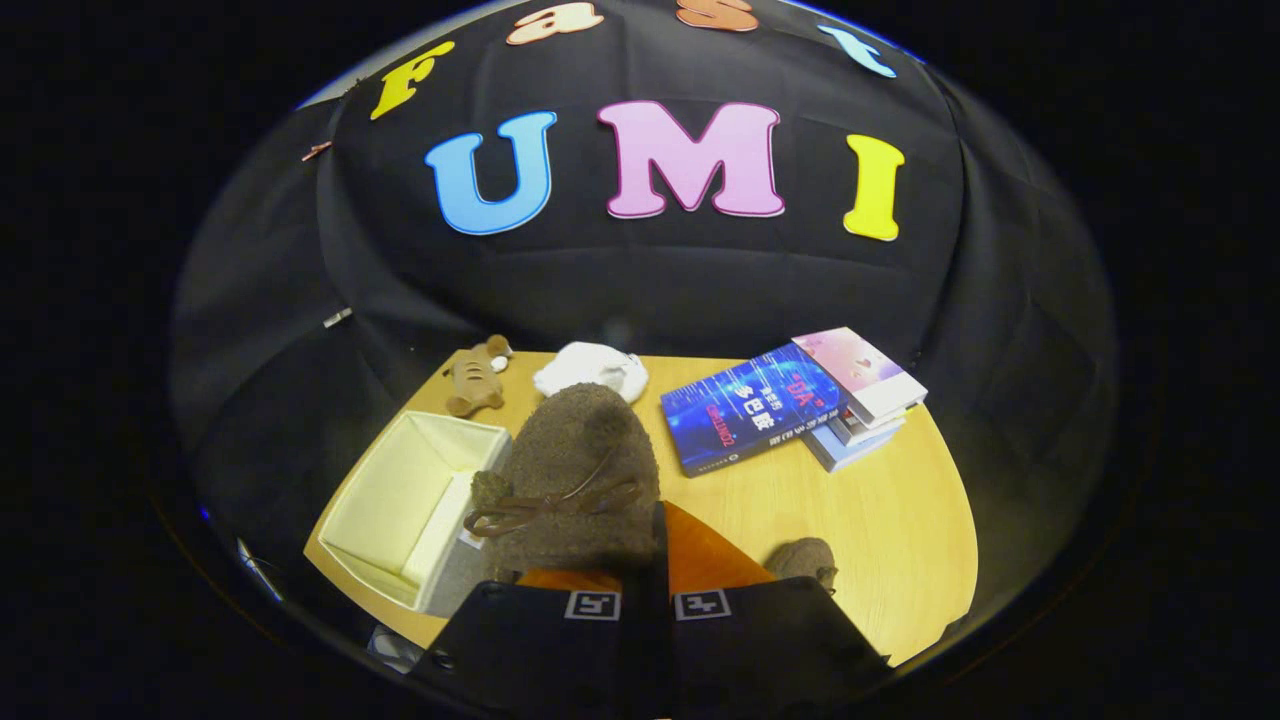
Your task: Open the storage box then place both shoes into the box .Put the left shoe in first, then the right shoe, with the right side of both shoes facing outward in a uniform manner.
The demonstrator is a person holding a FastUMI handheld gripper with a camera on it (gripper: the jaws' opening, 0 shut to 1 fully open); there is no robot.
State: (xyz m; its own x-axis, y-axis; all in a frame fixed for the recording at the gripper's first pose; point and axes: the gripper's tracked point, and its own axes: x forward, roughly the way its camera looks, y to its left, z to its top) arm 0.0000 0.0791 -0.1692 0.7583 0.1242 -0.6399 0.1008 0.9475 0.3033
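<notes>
Hand-held gripper (645, 560) clamped on brown shoe (575, 470); storage box (385, 505) open, empty

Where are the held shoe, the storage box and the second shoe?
held shoe (580, 455): gripper view, fuzzy upper, clamped in the claw (645, 560).
storage box (385, 500): gripper view, inner wall.
second shoe (803, 560): gripper view, visible top.

The gripper (645, 570) has its jaws closed on a brown fuzzy shoe (580, 480), lifted beside the open storage box (410, 500). The second shoe (805, 560) lies on the tabletop (880, 530) near stacked books (790, 400).
</notes>
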